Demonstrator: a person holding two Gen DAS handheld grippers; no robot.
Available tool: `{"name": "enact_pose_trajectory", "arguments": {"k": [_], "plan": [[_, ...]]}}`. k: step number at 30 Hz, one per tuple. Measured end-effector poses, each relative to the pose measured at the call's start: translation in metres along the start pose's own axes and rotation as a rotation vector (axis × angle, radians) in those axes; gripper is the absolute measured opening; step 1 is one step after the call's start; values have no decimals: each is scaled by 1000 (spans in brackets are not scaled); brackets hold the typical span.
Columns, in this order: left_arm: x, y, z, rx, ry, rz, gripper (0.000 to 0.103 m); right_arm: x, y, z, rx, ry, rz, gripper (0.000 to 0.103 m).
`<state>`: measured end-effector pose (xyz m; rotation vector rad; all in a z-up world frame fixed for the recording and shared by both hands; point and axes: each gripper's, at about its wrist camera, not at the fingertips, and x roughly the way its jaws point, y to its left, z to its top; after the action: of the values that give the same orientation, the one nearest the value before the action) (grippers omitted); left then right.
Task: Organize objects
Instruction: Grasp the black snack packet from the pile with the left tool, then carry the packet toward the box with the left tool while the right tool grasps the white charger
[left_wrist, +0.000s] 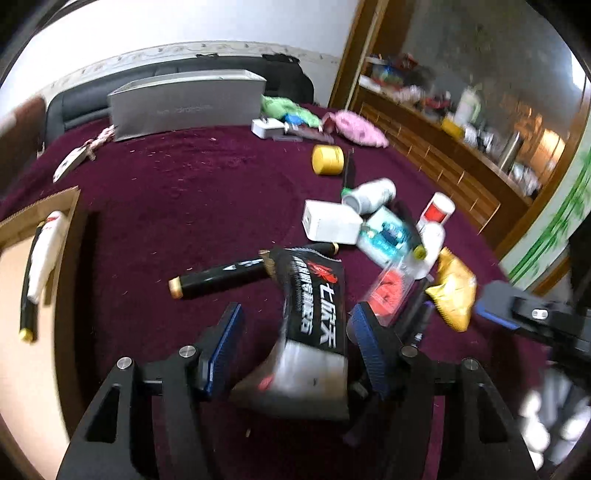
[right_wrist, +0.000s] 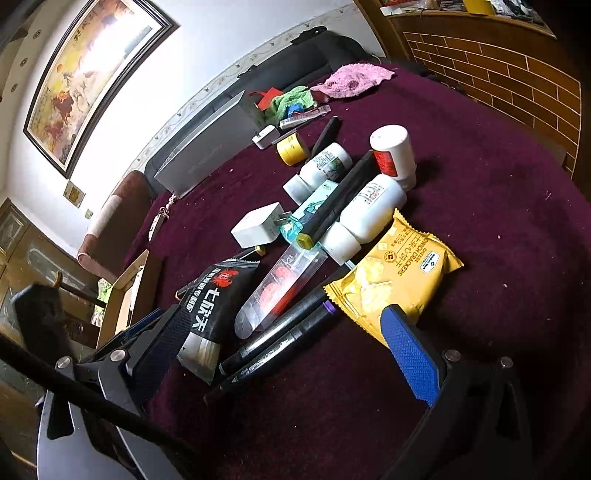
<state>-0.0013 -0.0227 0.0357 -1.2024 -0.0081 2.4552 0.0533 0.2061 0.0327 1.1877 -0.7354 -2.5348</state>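
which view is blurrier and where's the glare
Left wrist view: motion blur smears the black snack packet between the left claw pads, and the shelf at right; fisheye bends the room's edges. Right wrist view: sharper, the yellow cracker packet print is readable; strong glare washes out the framed painting and the wall below it.

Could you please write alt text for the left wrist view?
The left tongs straddle a black snack packet, not yet closed, on a maroon cloth. Markers, white bottles and a yellow cracker packet lie scattered behind.
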Motion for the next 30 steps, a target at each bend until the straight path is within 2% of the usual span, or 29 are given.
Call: {"name": "enact_pose_trajectory", "arguments": {"k": [2,4,5,6,7,8,9,12,15,19,24,28,30], "plan": [[21,-13,0,57,44,45,54,1,0,0,1,5,1,103],[37,-20,-4,69,83,69,54,3,-2,-1,3,12,0,103],[36,-25,-5,82,50,90,52,3,-2,-1,3,14,-1,103],[36,-27,-6,87,50,94,49,4,-3,-1,4,16,-2,103],[34,-27,-6,79,47,79,32,4,-3,-1,4,17,-3,103],[28,-23,-7,44,50,23,32,3,-3,-1,1,20,-5,103],[24,-20,-8,24,43,4,32,3,-3,-1,-3,21,-7,103],[-2,-10,-15,-15,-7,-25,31,0,-3,0,-17,20,-15,103],[-35,7,-26,-83,-63,-91,32,0,0,0,-28,23,-19,103],[-75,32,-40,-172,-131,-137,32,2,22,11,-99,23,-23,103],[-112,55,-53,-186,-205,-111,32,22,59,41,-212,41,-44,103],[-129,63,-61,-170,-253,-79,32,58,77,61,-220,114,-55,103],[-134,69,-65,-167,-270,-63,32,79,82,67,-221,146,-114,102]]}}
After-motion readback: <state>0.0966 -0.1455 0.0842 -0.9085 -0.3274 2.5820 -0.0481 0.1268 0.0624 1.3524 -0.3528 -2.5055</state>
